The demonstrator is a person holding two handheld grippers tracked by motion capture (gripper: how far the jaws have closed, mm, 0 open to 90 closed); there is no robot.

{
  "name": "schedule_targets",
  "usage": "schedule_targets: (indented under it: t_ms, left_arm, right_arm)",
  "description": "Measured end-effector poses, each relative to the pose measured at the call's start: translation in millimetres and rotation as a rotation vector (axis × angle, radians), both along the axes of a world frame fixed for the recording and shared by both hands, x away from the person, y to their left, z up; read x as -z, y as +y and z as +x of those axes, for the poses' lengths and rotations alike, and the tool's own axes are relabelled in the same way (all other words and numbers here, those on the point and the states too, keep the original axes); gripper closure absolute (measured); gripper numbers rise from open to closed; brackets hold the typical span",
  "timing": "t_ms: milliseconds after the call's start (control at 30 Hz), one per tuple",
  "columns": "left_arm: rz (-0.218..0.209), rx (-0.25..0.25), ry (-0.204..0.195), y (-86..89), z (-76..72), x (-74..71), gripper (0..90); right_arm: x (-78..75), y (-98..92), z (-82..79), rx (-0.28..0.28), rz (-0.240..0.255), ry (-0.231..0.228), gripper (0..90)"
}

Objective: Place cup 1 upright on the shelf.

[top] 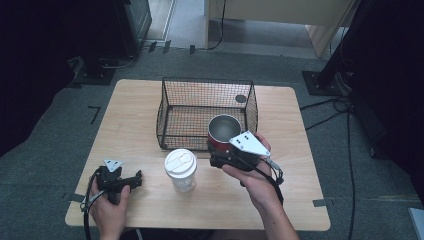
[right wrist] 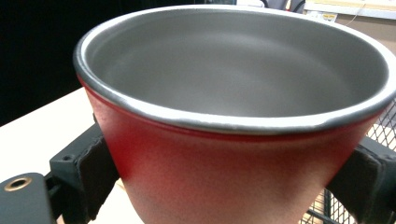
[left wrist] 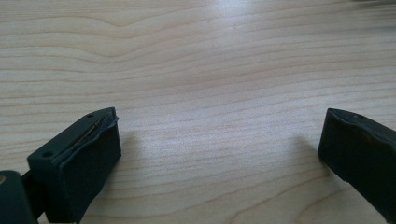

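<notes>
My right gripper (right wrist: 229, 186) has its jaws clamped on the lower wall of the red metal cup (right wrist: 233, 140), one pad on each flank, seen clearly in the right gripper view. The cup flares upward, so the pads bear on a sloping, smooth surface; my worry is that it could slide down and out of the grip if the squeeze eases or I jolt the hand. It looks empty inside, so a spill is not the concern, a drop is.

In the high view the cup (top: 223, 131) hangs at the near right corner of the black wire basket (top: 172, 107), about at the basket's 5 o'clock, seemingly right at the rim. I judge that a low carry could catch the cup's base on the wire and tip it, or drag the basket along the wooden table (top: 135, 110).

At the cup's 7 o'clock stands a clear plastic cup with a white lid (top: 181, 170), near my right hand (top: 250, 175); a careless sweep back could knock it over.

My left gripper (left wrist: 219, 140) rests low over bare wood with jaws wide apart, holding nothing, well off at 8 o'clock (top: 120, 180).
</notes>
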State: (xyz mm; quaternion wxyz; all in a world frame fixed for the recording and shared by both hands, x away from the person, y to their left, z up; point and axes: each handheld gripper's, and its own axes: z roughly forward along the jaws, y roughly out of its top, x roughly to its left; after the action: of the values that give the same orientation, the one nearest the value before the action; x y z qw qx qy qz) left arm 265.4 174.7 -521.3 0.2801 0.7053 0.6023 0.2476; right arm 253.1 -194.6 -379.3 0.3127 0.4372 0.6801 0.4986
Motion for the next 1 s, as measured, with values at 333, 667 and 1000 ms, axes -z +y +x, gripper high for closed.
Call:
schedule_targets:
  t_ms: [333, 667, 1000]
  left_arm:
    - [0.0, 0.0, 0.0, 0.0, 0.0, 0.0, 0.0]
    - [0.0, 0.0, 0.0, 0.0, 0.0, 0.0, 0.0]
    - [0.0, 0.0, 0.0, 0.0, 0.0, 0.0, 0.0]
  right_arm:
    - [-8.0, 3.9, 17.5, 0.021, 0.023, -0.012, 7.4]
    - [-8.8, 3.7, 37.7, 0.044, 0.038, -0.024, 7.4]
    - [-13.6, 5.7, 59.5, 0.053, 0.026, -0.028, 7.4]
